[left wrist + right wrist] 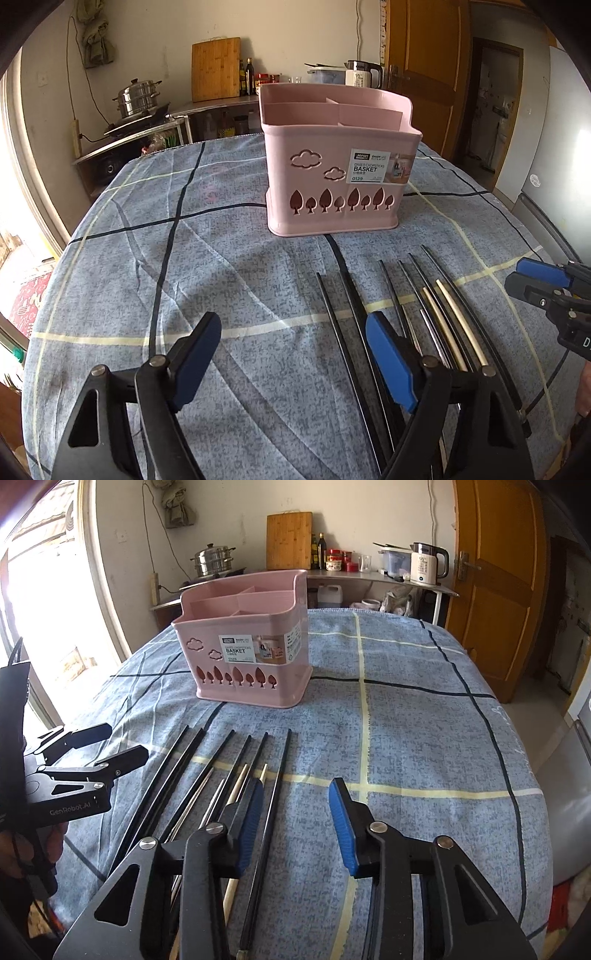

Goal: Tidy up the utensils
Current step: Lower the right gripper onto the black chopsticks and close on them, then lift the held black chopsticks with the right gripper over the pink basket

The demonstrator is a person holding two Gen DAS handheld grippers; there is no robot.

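Both our pairs of jaws stand apart with nothing between them: the left gripper (293, 354) is spread wide over bare tablecloth (229, 258), the right gripper (295, 823) narrower, its left pad just over the right edge of the chopsticks (236, 775). These lie side by side in a loose fan on the cloth, black ones mixed with pale and metal ones, well short of the pink basket (247, 657), which stands upright and looks empty in its divided compartments. To pick cleanly, we judge it best to straddle a single stick near mid-length and close squarely, so neighbours stay put. Both grippers tilt downward toward the table, side by side over the row.
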